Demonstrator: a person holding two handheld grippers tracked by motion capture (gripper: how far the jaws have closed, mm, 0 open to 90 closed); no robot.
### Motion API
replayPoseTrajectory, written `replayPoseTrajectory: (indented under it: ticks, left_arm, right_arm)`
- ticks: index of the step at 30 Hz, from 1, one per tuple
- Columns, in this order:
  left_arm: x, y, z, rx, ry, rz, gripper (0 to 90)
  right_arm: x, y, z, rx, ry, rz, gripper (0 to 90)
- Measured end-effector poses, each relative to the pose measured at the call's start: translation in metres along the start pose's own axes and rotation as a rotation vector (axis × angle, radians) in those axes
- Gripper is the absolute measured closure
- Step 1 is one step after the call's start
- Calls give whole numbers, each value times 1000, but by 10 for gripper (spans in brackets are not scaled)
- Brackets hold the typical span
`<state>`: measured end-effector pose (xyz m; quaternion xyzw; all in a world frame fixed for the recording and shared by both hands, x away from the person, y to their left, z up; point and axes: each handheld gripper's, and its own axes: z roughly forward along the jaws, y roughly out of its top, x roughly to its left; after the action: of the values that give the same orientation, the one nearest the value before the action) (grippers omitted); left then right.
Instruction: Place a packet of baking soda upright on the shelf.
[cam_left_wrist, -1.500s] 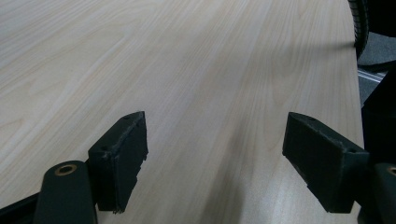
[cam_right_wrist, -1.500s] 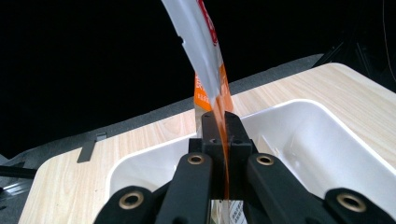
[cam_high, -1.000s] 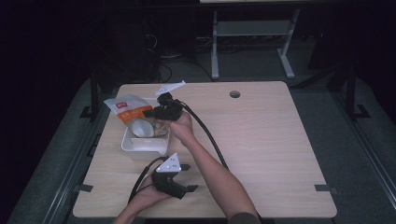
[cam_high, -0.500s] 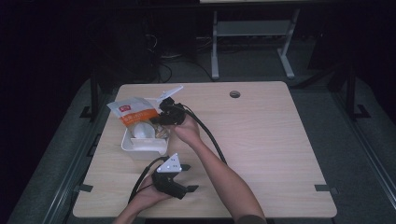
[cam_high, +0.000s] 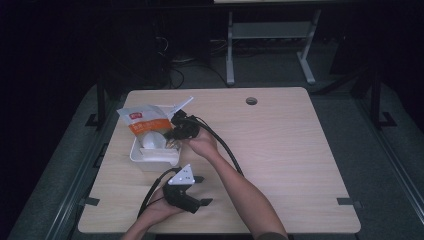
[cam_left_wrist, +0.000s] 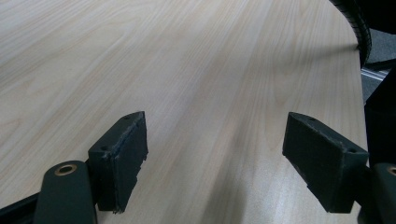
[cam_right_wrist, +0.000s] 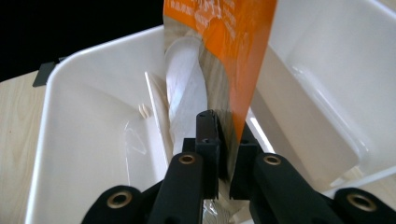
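Pinched by the right gripper (cam_right_wrist: 223, 154), orange packet (cam_right_wrist: 224, 51) held above white bin (cam_right_wrist: 79, 135), unreleased; left gripper (cam_left_wrist: 215, 158) jaws gaping, idle on bench (cam_high: 280, 150).

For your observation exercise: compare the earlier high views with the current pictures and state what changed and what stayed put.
The right gripper, shut on the orange-and-white packet, has lifted it up and toward the table's far edge, above the white bin. The left gripper stayed open near the table's near edge, and the bin did not move.
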<state>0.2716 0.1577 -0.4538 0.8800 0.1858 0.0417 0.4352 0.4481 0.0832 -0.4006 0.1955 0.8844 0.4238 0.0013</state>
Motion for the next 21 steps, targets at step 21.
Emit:
replayPoseTrajectory:
  ticks: [21]
  left_arm:
    - [0, 0, 1, 8, -3, 3, 218]
  right_arm:
    - [-6, -3, -1, 10, 11, 30, 841]
